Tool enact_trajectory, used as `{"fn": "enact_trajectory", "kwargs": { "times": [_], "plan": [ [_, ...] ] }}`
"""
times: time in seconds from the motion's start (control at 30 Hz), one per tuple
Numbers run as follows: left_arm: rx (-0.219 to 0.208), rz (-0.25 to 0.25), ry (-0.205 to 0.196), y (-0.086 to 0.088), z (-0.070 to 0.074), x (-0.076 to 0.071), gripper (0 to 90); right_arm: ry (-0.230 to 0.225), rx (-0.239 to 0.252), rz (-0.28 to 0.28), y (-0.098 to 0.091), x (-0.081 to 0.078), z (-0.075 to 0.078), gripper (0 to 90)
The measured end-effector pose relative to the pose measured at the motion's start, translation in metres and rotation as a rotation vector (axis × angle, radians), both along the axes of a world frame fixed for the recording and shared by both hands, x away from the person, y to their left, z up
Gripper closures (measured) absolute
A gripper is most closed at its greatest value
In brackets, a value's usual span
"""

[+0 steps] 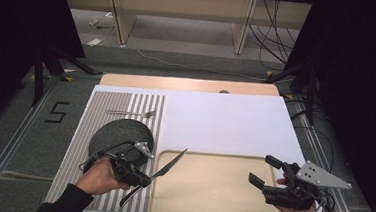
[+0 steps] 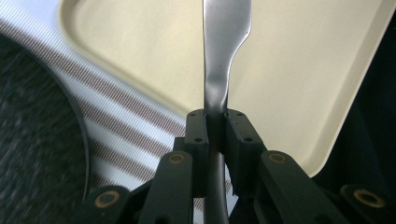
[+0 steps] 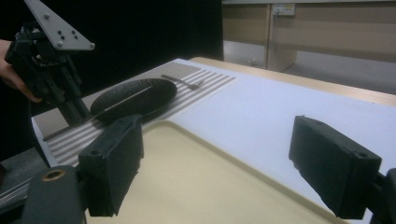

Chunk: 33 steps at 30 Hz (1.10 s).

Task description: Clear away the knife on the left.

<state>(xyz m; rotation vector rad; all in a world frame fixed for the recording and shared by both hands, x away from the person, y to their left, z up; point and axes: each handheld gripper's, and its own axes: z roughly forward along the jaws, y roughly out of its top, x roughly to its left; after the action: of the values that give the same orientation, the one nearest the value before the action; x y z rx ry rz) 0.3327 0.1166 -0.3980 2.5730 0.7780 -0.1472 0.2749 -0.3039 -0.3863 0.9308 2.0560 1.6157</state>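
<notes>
Currently the left gripper (image 1: 141,175) has its jaws clamped on a table knife (image 1: 169,166), gripping it on the handle just below where the blade widens; in the left gripper view the knife (image 2: 223,70) runs straight up from between the jaws, over the cream tray (image 2: 299,84). From the high view the blade tip points up and away over the tray's (image 1: 209,198) near-left corner, handle end trailing below the hand toward the striped mat (image 1: 78,148). Knife is held clear of the surface, as far as I can tell. Right gripper (image 1: 266,172) hovers over the tray's right side, jaws spread wide, holding nothing; its own view shows both pads (image 3: 112,163) apart with bare tray between. Dark plate (image 1: 121,134) sits on the mat just behind the left hand; fork (image 1: 131,113) lies beyond it, well apart. Judgement: the step in hand looks like carrying the knife across to set it on the tray. To do it well, keep the grip firm so the blade does not swing, lower until the knife lies flat on the tray, then open. Keep the handle end clear of the plate rim, and the right gripper out of the blade's path.
</notes>
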Motion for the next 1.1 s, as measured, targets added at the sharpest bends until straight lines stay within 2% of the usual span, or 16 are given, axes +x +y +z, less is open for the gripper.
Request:
{"fn": "enact_trajectory", "kwargs": {
  "times": [0.1, 0.5, 0.7, 0.8, 0.87, 1.07, 1.1],
  "plan": [
    [0.005, -0.026, 0.005, -0.015, 0.000, 0.002, 80.0, 0.001, 0.000, 0.001, 0.000, 0.000, 0.000, 18.7],
    [-0.010, -0.086, 0.021, -0.050, 0.000, 0.001, 79.9, 0.001, 0.001, 0.003, 0.000, 0.000, 0.000, 18.7],
    [0.020, -0.112, 0.063, -0.072, -0.008, 0.003, 80.0, 0.002, 0.007, 0.001, 0.000, 0.000, 0.000, 18.7],
    [0.017, -0.121, 0.082, -0.077, -0.010, 0.003, 80.0, 0.002, 0.007, 0.001, 0.000, 0.000, 0.000, 18.7],
    [0.001, -0.120, 0.094, -0.082, -0.012, 0.003, 80.0, 0.001, 0.009, 0.002, 0.000, 0.000, 0.000, 18.7],
    [0.014, -0.126, 0.117, -0.092, -0.024, 0.005, 79.9, 0.002, 0.009, 0.003, -0.001, 0.000, 0.000, 18.7],
    [0.015, -0.116, 0.131, -0.094, -0.029, 0.006, 80.0, 0.002, 0.009, 0.003, -0.001, 0.000, 0.000, 18.6]
  ]
}}
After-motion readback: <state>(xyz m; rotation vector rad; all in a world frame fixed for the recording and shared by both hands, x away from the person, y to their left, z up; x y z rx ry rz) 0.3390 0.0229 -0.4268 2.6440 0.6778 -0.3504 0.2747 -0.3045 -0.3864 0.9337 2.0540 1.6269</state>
